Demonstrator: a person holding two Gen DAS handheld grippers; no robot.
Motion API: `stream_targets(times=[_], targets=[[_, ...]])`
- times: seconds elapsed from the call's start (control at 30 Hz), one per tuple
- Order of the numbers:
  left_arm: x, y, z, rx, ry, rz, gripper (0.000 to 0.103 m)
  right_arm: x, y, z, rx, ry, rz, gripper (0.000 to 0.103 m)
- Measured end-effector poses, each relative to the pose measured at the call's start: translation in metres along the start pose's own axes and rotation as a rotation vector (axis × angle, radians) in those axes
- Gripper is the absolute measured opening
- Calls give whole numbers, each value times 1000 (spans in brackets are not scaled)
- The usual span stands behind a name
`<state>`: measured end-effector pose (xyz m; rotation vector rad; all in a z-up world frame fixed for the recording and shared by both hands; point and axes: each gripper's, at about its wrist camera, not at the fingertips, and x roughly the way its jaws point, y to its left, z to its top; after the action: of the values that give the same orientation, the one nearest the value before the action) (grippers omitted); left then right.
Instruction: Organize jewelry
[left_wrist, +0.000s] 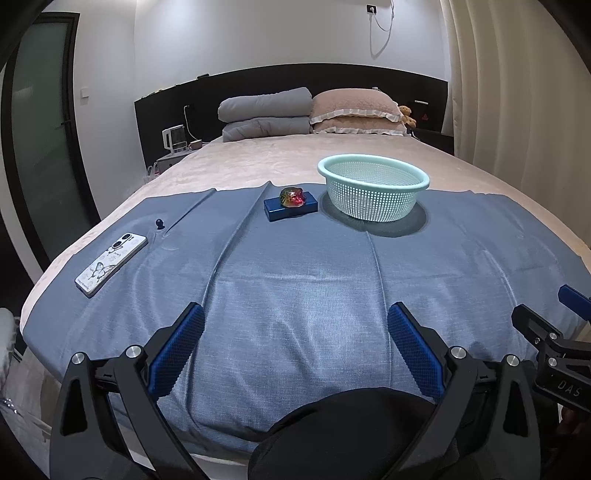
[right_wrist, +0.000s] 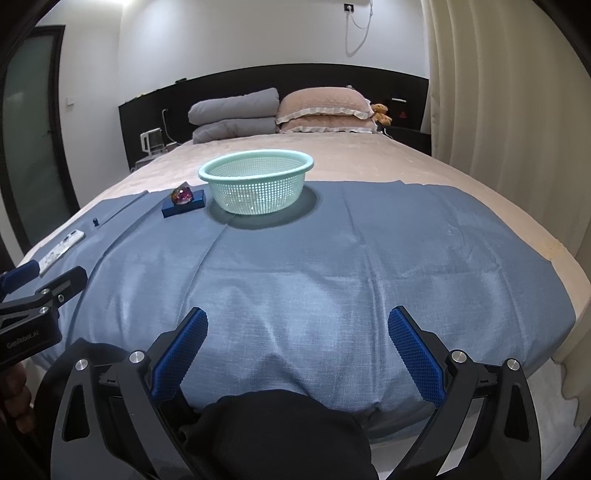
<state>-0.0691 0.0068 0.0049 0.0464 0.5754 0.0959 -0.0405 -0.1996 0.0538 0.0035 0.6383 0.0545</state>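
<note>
A glossy red-green jewel piece (left_wrist: 292, 196) rests on a flat blue box (left_wrist: 290, 209) on the blue cloth, far ahead of me. It also shows in the right wrist view (right_wrist: 182, 195) on the box (right_wrist: 183, 208). A mint-green mesh basket (left_wrist: 373, 186) stands right of the box; its rim shows in the right wrist view (right_wrist: 256, 165). A small dark knob-like piece (left_wrist: 159, 223) lies left of the box. My left gripper (left_wrist: 295, 314) is open and empty near the bed's front edge. My right gripper (right_wrist: 297, 319) is open and empty beside it.
A phone in a butterfly case (left_wrist: 110, 263) lies at the cloth's left edge. The blue cloth (left_wrist: 295, 277) covers the near half of the bed. Pillows and a folded grey quilt (left_wrist: 266, 112) are at the headboard. Curtains hang on the right.
</note>
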Motion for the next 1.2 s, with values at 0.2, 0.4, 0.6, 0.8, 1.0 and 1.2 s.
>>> stream_targets(times=[0.2, 0.4, 0.6, 0.8, 1.0, 1.2], targets=[[1, -1, 0, 4, 2, -1, 97, 1, -1, 0, 2, 3, 6, 94], [3, 0, 0, 0, 10, -6, 97, 1, -1, 1, 0, 6, 4, 94], [3, 2, 0, -2, 10, -9, 97, 1, 1, 0, -5, 0, -4, 94], [4, 2, -1, -9, 15, -13, 97, -2, 0, -1, -6, -9, -4, 94], [5, 2, -1, -11, 25, -18, 97, -2, 0, -1, -6, -11, -6, 94], [7, 5, -1, -26, 34, -29, 97, -2, 0, -1, -5, -10, -6, 94]])
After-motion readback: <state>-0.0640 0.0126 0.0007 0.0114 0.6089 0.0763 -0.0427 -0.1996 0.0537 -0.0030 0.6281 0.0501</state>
